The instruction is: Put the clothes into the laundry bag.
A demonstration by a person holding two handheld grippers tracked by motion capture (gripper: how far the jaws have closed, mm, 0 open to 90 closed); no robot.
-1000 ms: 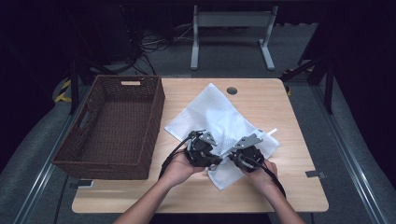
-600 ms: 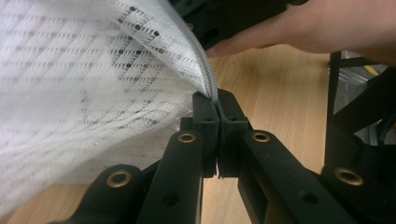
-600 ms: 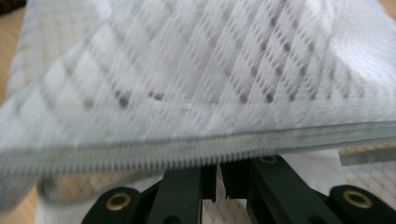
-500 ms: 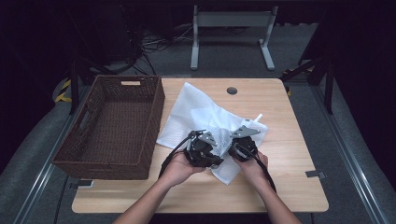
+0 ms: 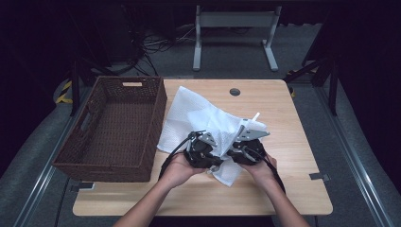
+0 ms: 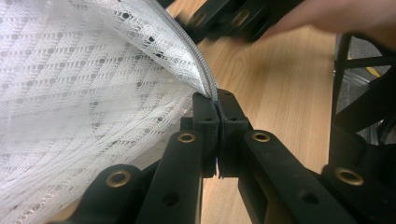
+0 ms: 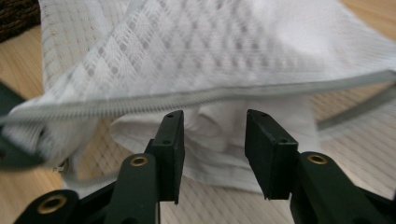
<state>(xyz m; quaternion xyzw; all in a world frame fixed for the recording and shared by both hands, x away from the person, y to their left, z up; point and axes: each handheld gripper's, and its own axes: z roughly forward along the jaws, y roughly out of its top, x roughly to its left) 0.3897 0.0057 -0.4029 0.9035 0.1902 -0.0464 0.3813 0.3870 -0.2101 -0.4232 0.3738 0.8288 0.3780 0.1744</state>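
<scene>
While the tabletop [image 5: 293, 142] carries everything, I start with the wicker basket [image 5: 113, 127] at its left, which I see holding nothing. Beside it lies the white mesh bag [image 5: 208, 125], rumpled and partly lifted at mid-table, near the front edge. I judge it light, limp and floppy, so it will sag wherever unsupported; the stiffer zipper edge [image 7: 196, 100] is the best place to take hold. A folded white cloth [image 7: 210, 140] sits inside the bag's mouth. My left claw [image 6: 216, 105] is clamped tight on that zipper hem. My right claw [image 7: 214, 128] has just been opening; its jaws stand apart in front of the cloth, pressing on nothing.
</scene>
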